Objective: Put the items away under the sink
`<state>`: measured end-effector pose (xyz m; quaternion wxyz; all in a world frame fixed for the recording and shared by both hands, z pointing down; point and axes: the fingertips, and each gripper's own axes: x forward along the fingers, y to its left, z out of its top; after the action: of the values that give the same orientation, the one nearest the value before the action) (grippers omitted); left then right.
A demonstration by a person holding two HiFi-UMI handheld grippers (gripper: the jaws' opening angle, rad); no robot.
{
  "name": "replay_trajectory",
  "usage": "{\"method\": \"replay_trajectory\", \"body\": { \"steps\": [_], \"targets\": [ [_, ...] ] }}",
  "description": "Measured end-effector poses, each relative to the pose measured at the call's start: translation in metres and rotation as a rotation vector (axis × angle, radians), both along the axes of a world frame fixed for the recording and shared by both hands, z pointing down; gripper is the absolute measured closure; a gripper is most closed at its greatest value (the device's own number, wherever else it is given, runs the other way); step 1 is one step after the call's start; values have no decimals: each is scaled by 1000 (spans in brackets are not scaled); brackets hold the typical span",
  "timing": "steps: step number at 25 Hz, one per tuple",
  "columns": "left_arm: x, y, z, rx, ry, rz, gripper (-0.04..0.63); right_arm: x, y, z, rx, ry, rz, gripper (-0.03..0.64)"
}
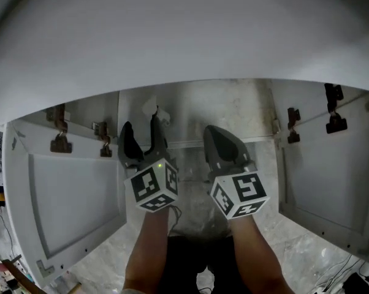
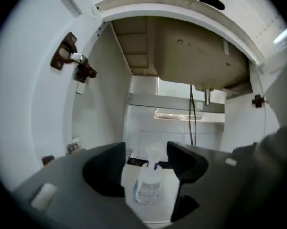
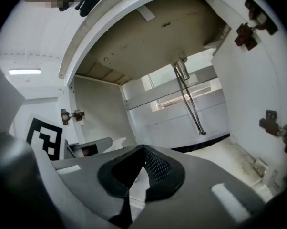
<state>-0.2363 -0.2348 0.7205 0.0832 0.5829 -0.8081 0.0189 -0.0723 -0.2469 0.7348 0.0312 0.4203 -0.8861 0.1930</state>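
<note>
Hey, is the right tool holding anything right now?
No, the right tool has its jaws pressed together, with nothing between them.

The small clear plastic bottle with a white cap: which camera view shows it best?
The left gripper view. There the small clear plastic bottle stands upright, whole, between the spread fingers. In the head view the left gripper blocks that spot; the right gripper view does not show the bottle clearly.

kitchen or bathroom, open cabinet doors [image 1: 74, 201], sink underside [image 2: 200, 56], hoses [image 3: 189, 101]
</note>
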Motion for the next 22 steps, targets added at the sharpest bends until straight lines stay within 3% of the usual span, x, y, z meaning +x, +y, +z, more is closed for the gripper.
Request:
{"method": "replay_trajectory", "body": {
  "steps": [2, 5, 7, 11, 18, 22],
  "targets": [
    [12, 3, -16, -6, 34, 43, 318, 3, 8, -2, -40, 9, 25, 618],
    [39, 18, -45, -78, 14, 151, 319, 11, 33, -25, -41, 100, -10, 618],
    [52, 41, -74, -116, 2, 187, 338, 18, 51, -60, -63, 104, -26, 618],
    [81, 79, -157, -192, 31, 249, 394, 34, 81, -153, -116, 149, -48, 618],
    [101, 108, -337, -217, 52, 320, 470, 63, 103, -331, -115, 181, -102, 618],
    [108, 123, -419, -215, 58, 298, 567, 83, 115, -418, -45, 218, -168, 618]
  ]
}}
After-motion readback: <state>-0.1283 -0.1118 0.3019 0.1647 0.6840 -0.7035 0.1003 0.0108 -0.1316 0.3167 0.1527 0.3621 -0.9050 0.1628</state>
